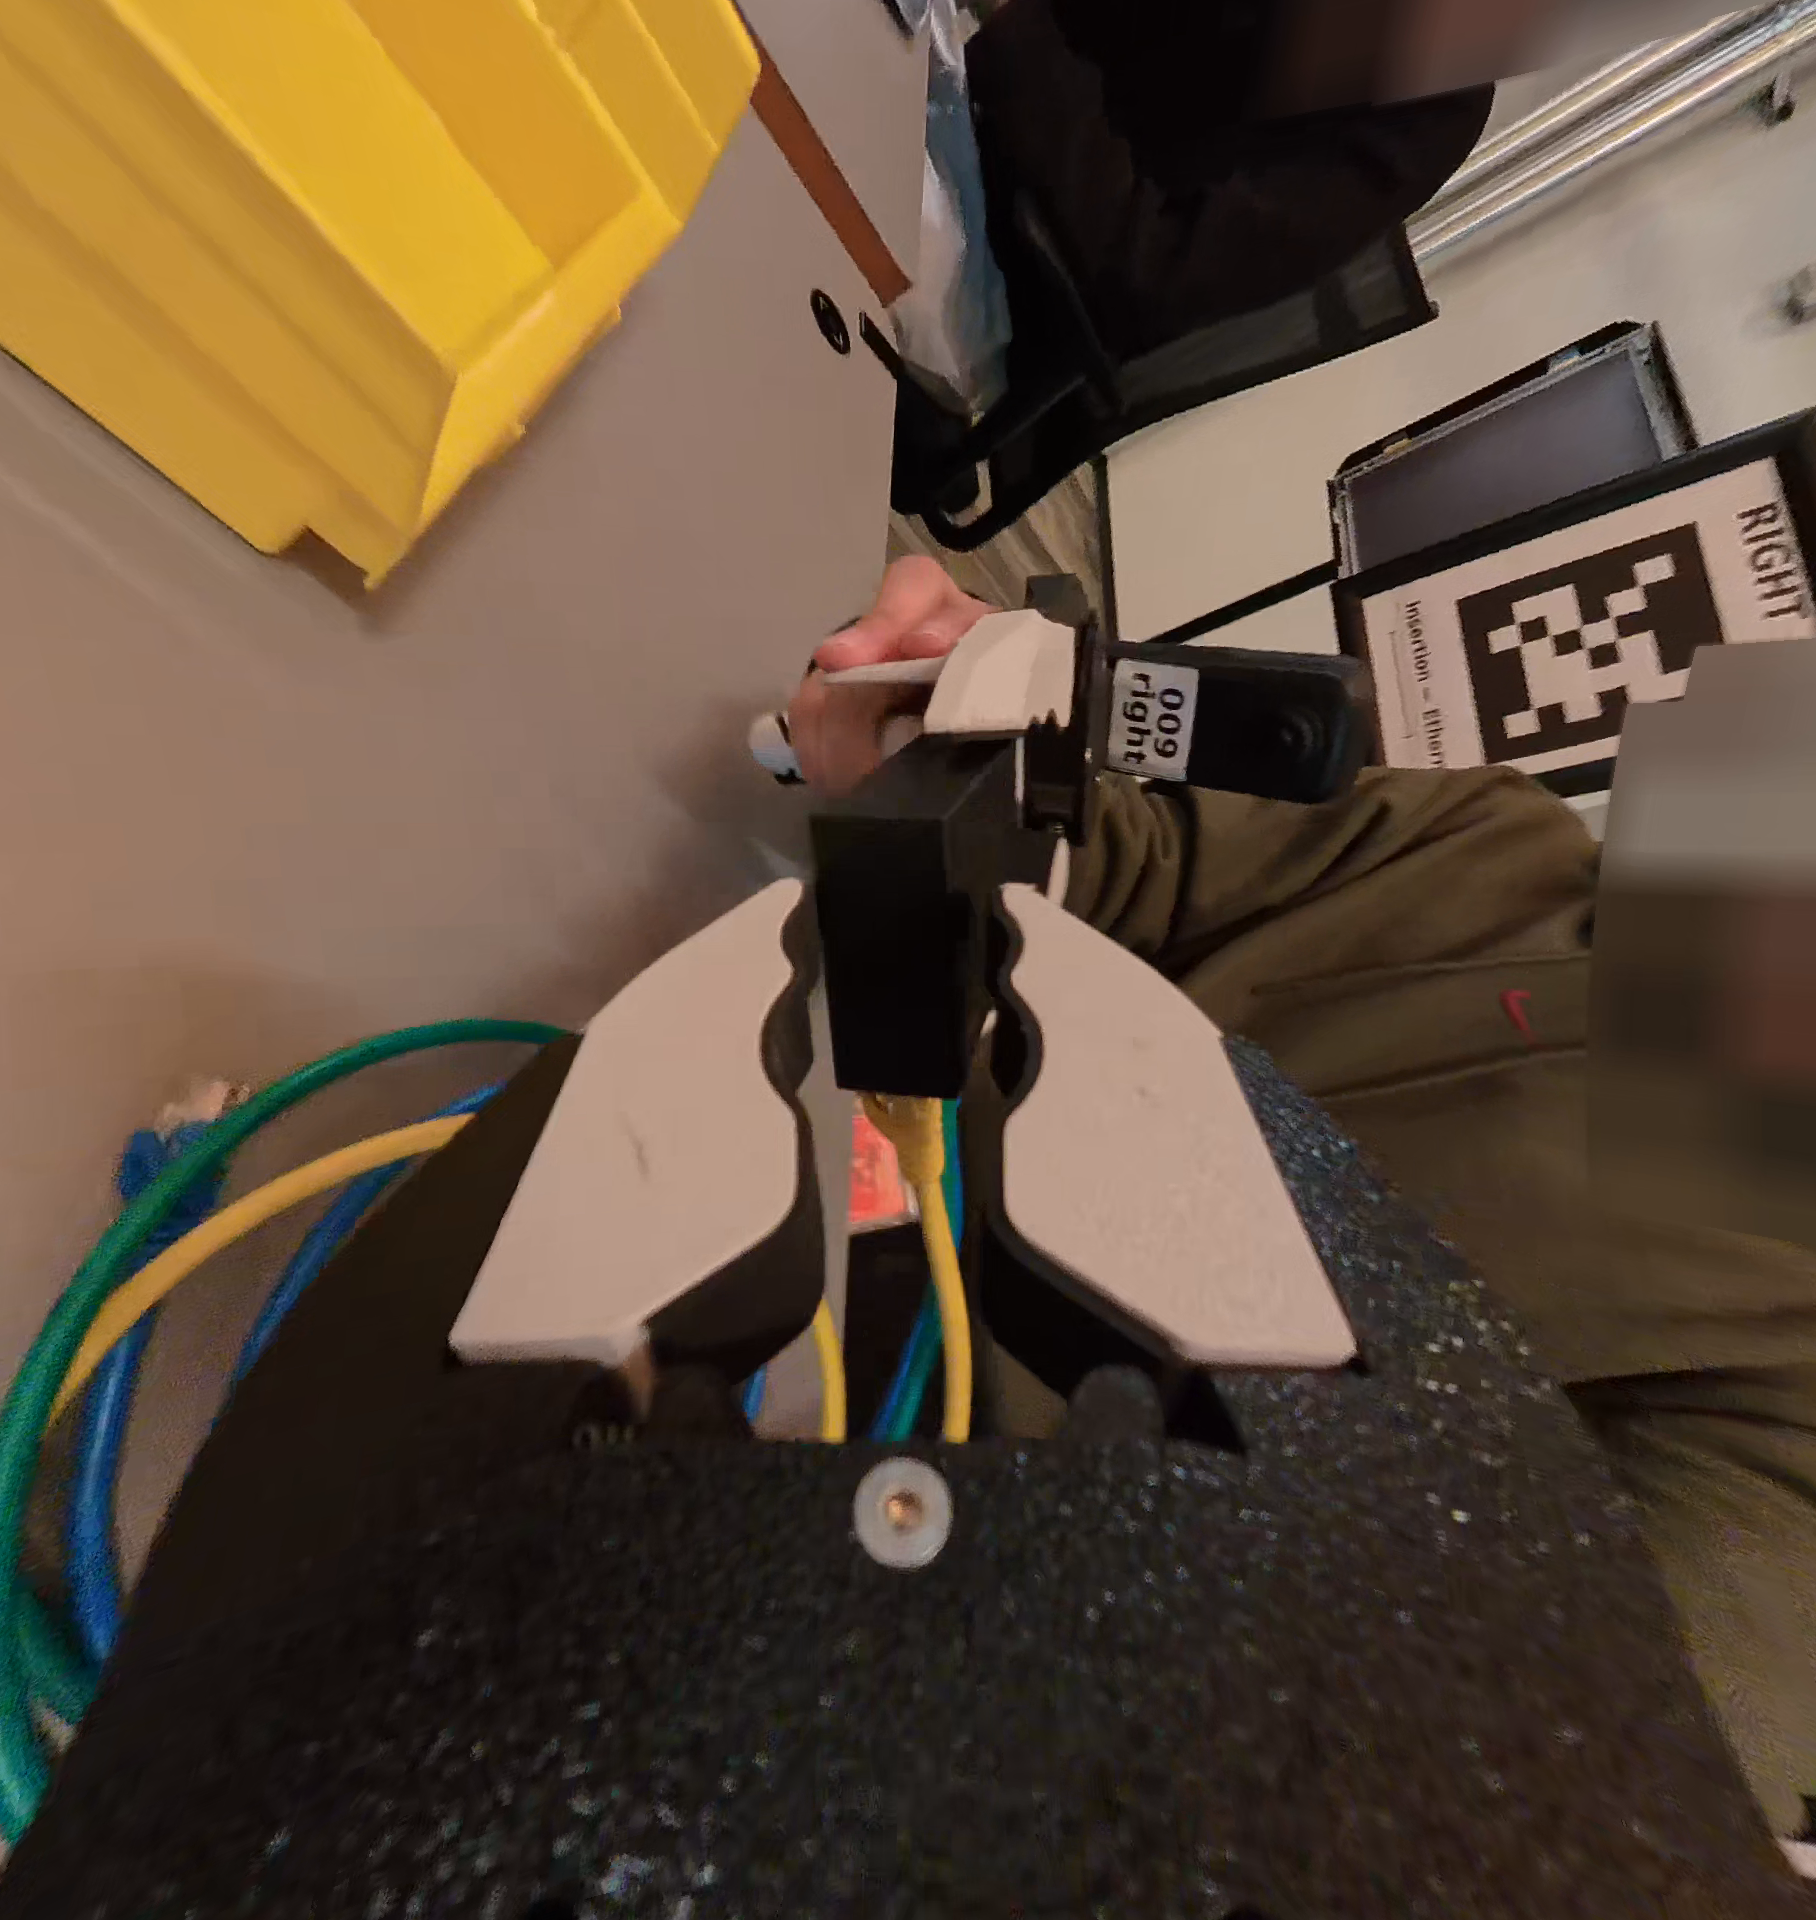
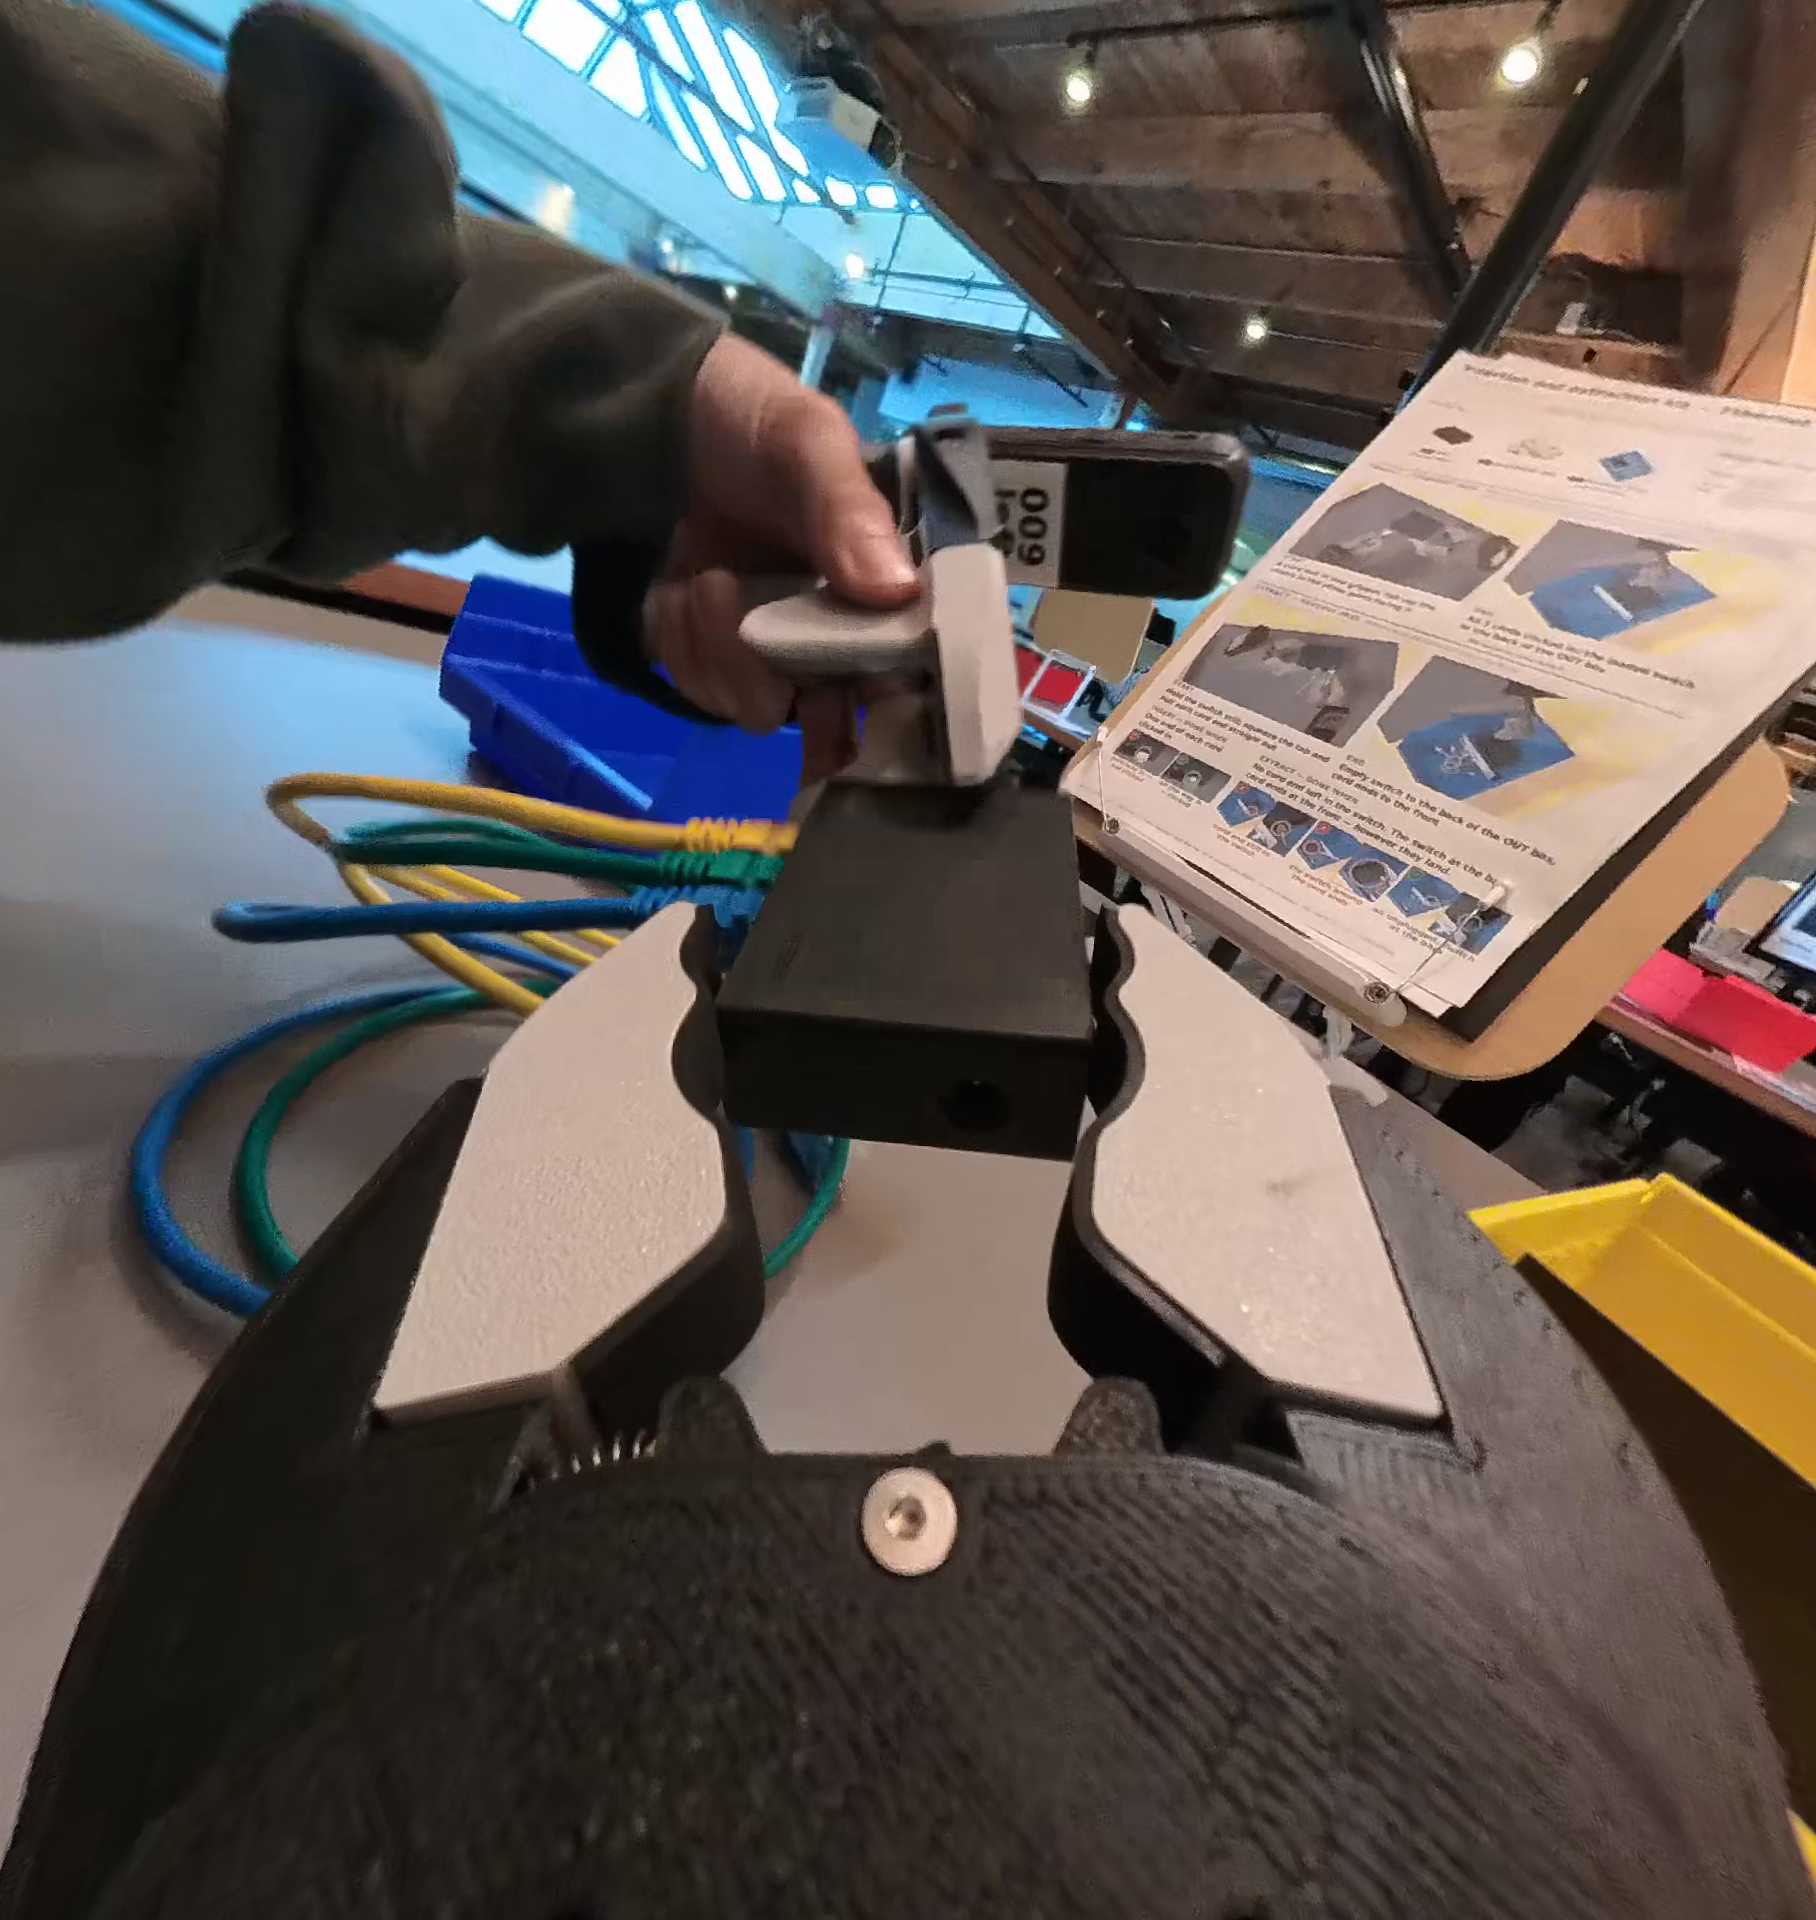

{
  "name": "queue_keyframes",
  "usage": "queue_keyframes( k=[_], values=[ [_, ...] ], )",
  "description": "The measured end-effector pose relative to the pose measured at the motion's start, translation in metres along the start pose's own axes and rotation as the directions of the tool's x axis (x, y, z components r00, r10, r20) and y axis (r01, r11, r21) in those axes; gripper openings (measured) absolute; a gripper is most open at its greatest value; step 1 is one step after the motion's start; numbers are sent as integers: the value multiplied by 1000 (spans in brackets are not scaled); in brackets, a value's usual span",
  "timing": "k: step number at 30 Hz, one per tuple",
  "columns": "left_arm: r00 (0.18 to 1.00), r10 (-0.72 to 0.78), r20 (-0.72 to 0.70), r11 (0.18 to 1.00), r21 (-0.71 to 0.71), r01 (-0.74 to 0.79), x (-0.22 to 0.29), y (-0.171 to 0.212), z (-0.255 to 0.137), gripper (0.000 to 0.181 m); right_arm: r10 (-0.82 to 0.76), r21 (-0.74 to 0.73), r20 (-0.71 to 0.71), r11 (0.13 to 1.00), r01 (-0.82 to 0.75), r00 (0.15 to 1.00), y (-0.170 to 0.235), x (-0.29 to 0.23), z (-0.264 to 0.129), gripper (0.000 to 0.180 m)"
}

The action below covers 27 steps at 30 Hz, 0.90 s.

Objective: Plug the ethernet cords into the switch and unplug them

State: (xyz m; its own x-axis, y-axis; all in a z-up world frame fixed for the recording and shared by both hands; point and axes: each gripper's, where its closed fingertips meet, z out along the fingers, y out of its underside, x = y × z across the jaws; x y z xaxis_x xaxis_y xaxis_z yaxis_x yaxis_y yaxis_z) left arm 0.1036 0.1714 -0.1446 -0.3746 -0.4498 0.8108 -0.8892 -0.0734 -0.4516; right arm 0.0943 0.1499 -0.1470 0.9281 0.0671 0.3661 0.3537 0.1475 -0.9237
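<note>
The black switch (image 1: 888, 966) is held above the grey table between both grippers. My left gripper (image 1: 899, 914) is shut on its narrow sides. My right gripper (image 2: 902, 935) is shut on the wide sides of the switch (image 2: 914, 966). A yellow cord (image 2: 738, 834), a green cord (image 2: 727, 868) and a blue cord (image 2: 696, 902) are plugged into the switch's left face. In the left wrist view the yellow plug (image 1: 909, 1132) sits in the switch's near face. The cords loop loosely on the table (image 2: 291, 1143). Each view shows the other gripper in a hand at the switch's far end.
A yellow bin (image 1: 312, 239) lies on the table, also at the right of the right wrist view (image 2: 1714, 1320). A blue bin (image 2: 592, 707) stands behind the cords. An instruction sheet on a board (image 2: 1455, 675) leans at the right. A framed marker card (image 1: 1569, 644) stands beyond.
</note>
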Motion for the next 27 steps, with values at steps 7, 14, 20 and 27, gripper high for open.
queue_keyframes(
  k=[7, 14, 20, 27],
  values=[
    [996, -49, -70, 999, 10, 50, -7, 11, 5, 48, 64, 44, -9, 997, -64, 998, -8, 1, 0, 67],
    [993, -103, -61, 994, 36, 105, -20, 9, -5, 0, 112, 28, 37, 993, -113, 993, 6, 0, -2, 68],
    [975, 80, -205, 990, 127, -55, 15, -8, -3, 16, 176, 117, -7, 978, -174, 984, -11, 8, -4, 67],
    [999, 9, -38, 1000, 27, -8, -18, 8, 2, 38, 146, 130, -13, 981, -144, 989, -16, 9, -7, 66]
  ],
)
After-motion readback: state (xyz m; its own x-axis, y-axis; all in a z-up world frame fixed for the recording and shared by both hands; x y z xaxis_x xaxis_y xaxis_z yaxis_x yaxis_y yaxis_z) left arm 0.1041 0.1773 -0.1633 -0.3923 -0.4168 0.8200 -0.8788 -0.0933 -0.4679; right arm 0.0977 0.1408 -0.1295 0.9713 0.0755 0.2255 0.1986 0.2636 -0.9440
